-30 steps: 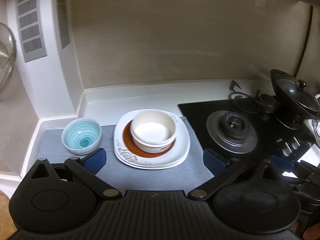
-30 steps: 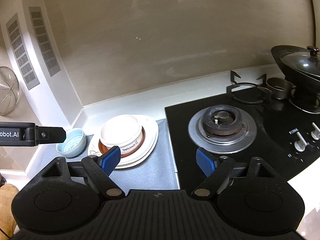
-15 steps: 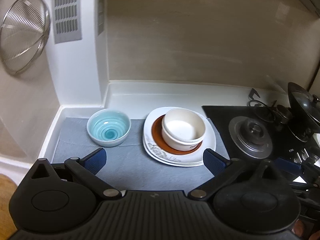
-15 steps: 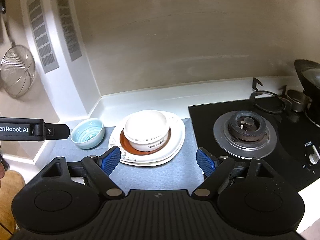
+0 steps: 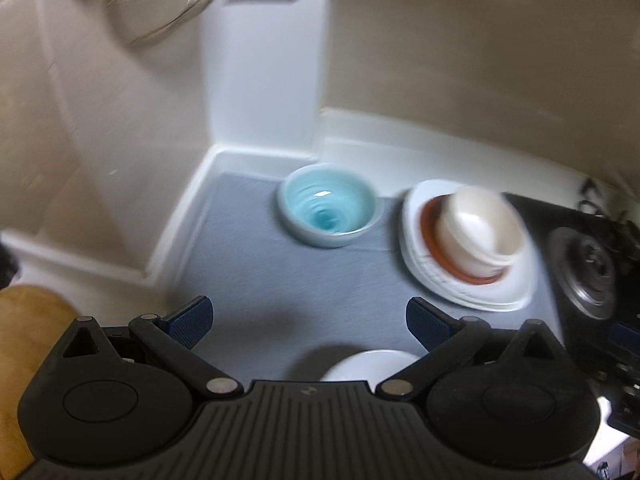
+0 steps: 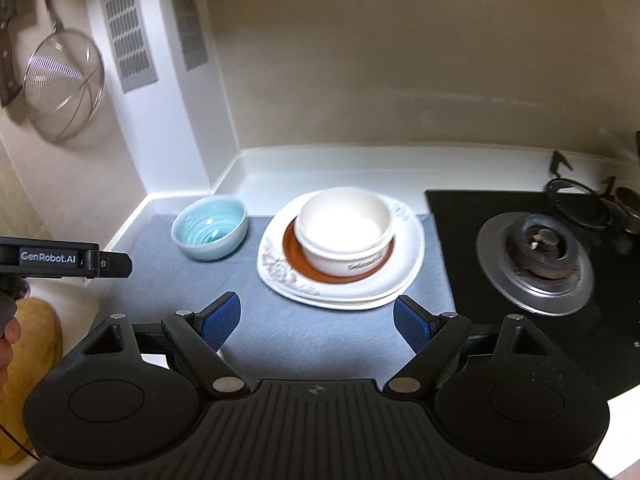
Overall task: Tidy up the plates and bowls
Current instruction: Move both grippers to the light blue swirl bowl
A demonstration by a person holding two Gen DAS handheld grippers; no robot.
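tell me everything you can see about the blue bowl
The blue bowl is small, round and glossy, probably glazed ceramic, with a darker turquoise spiral inside and a paler outer wall. It stands upright and empty on the grey mat, near the white corner of the counter, left of the plate stack and apart from it. Nothing touches it but the mat. In the left wrist view it is blurred.

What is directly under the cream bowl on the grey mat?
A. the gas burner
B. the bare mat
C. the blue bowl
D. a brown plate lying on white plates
D: in the right wrist view the cream bowl stands on a brown plate, which lies on stacked white plates; the blue bowl stands apart beside them.
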